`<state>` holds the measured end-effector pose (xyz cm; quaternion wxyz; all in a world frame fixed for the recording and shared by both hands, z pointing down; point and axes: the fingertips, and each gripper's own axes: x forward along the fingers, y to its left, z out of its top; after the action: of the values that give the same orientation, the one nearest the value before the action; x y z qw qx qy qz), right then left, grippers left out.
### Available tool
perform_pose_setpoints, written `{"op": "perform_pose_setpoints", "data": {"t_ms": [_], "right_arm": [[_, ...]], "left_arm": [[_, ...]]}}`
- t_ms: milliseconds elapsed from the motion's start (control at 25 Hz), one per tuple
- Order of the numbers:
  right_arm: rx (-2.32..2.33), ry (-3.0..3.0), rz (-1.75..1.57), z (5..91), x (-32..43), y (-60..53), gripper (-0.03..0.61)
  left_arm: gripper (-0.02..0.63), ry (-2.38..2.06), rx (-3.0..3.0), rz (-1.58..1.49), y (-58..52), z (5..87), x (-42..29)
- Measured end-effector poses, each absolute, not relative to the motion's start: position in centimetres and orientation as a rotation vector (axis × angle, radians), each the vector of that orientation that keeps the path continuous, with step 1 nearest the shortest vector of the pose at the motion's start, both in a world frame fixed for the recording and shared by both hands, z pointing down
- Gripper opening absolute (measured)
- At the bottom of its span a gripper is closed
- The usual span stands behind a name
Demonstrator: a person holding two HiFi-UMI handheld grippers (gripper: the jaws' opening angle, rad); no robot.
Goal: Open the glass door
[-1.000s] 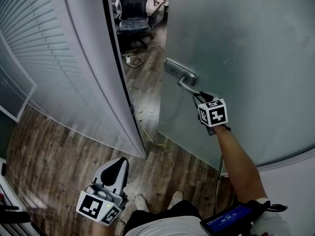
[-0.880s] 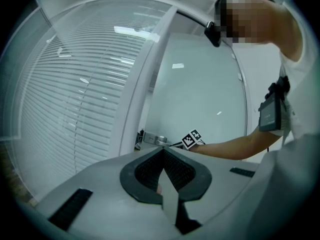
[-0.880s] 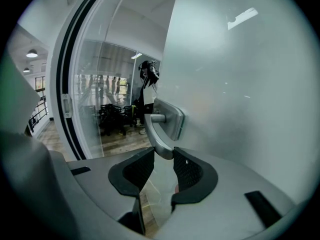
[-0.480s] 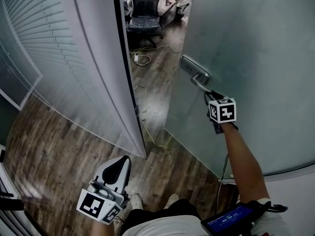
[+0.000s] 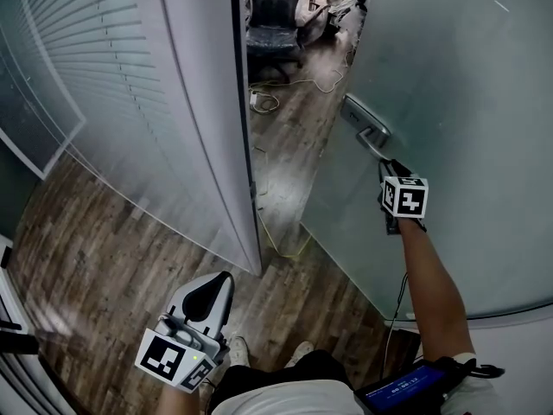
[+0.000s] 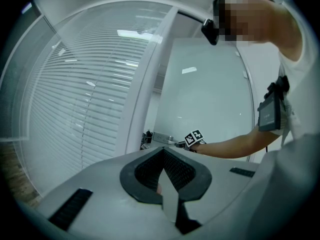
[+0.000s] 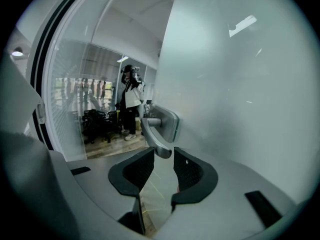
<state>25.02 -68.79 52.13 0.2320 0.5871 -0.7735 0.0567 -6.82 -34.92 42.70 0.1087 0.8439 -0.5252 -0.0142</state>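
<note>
The fixed glass partition (image 5: pixel 112 102) with horizontal blinds fills the left half of the head view and ends in a vertical frame post (image 5: pixel 246 145). The frosted glass door (image 5: pixel 458 93) fills the right half; it stands ajar, its free edge well apart from the post, and the gap is open down to the floor. The wood-plank floor (image 5: pixel 104 258) runs under both panels and on into the room beyond. An office chair (image 5: pixel 275 24) stands on that floor in the gap, near the top edge of the head view, and loose cables (image 5: pixel 298 83) lie on the floor just in front of it. The left gripper (image 5: pixel 216 285) hangs low beside the person's body, apart from door and partition; its jaws are clenched together with nothing between them. The right gripper (image 5: pixel 388 168) is extended on the outstretched arm to the door, and its marker cube (image 5: pixel 406 197) faces up. The lever handle (image 5: pixel 373 137) sits on a metal plate (image 5: pixel 359 113) near the free edge of the door. The right gripper grasps the free end of this lever between its jaw tips, with the jaws standing partly apart around it.
</note>
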Motion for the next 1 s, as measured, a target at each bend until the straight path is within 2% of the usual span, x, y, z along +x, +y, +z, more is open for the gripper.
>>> {"op": "perform_pose_setpoints", "data": {"t_ms": [240, 360, 480, 720, 1000], "right_arm": [[1.707, -2.204, 0.068, 47.2, 25.2, -65.5, 0.121], [1.719, -2.263, -0.002, 44.0, 24.3, -62.2, 0.048], [1.749, -2.299, -0.076, 41.0, 23.6, -58.0, 0.007], [1.862, -2.361, -0.13, 36.4, 21.7, -47.8, 0.003], [1.963, -2.41, -0.103, 37.3, 17.4, -34.7, 0.003]], "left_arm": [[0.0, -1.52, 2.496, -0.045, -34.9, 42.4, -7.2], [0.0, -1.483, 2.525, -0.058, -34.9, 41.8, -7.1], [0.0, -1.429, 2.569, -0.077, -34.9, 41.3, -7.1], [0.0, -1.284, 2.671, -0.11, -34.4, 40.1, -7.8], [0.0, -1.115, 2.775, -0.11, -31.1, 42.0, -9.3]]}}
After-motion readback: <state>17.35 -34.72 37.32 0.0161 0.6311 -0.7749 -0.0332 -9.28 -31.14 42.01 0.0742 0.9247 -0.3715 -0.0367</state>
